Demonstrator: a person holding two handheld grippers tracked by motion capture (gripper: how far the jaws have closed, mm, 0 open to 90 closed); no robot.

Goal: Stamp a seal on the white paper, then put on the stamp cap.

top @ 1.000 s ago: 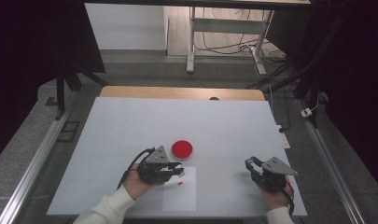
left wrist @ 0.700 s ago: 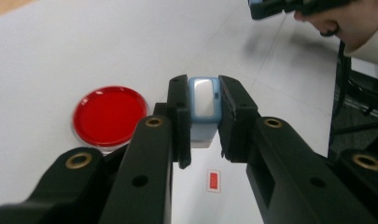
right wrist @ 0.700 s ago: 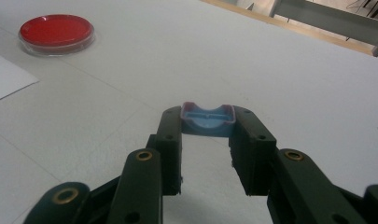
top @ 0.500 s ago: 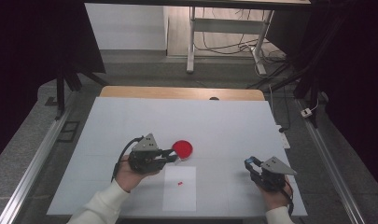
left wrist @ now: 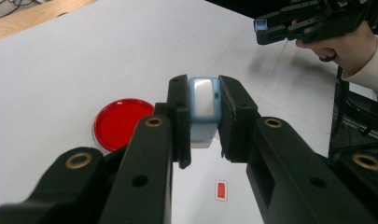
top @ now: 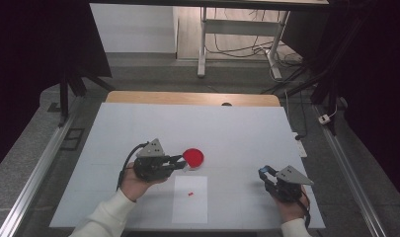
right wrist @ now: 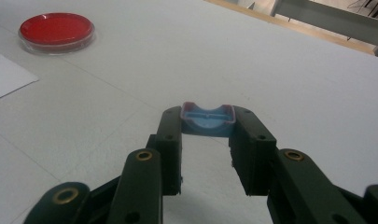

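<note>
My left gripper (top: 180, 160) hovers just left of a red round dish (top: 193, 157), tips pointing at it. In the left gripper view its jaws (left wrist: 204, 116) are shut on a small light-blue and white block (left wrist: 204, 100), with the red dish (left wrist: 117, 122) lower left. My right gripper (top: 264, 174) rests near the table's front right. Its jaws (right wrist: 208, 126) are shut on a small blue cap-like piece (right wrist: 208, 119). A white paper sheet (top: 190, 207) lies in front of the dish, bearing a tiny red tag (top: 190, 193).
The white tabletop (top: 237, 133) stretches bare beyond the dish to a wooden strip (top: 187, 98) at the far edge. Metal rails (top: 34, 177) run along both sides. In the left gripper view the other hand's gripper (left wrist: 289, 23) shows top right.
My left gripper has lifted off the paper sheet and drawn back to the left and farther away, ending beside the red dish. The right gripper has kept still.
</note>
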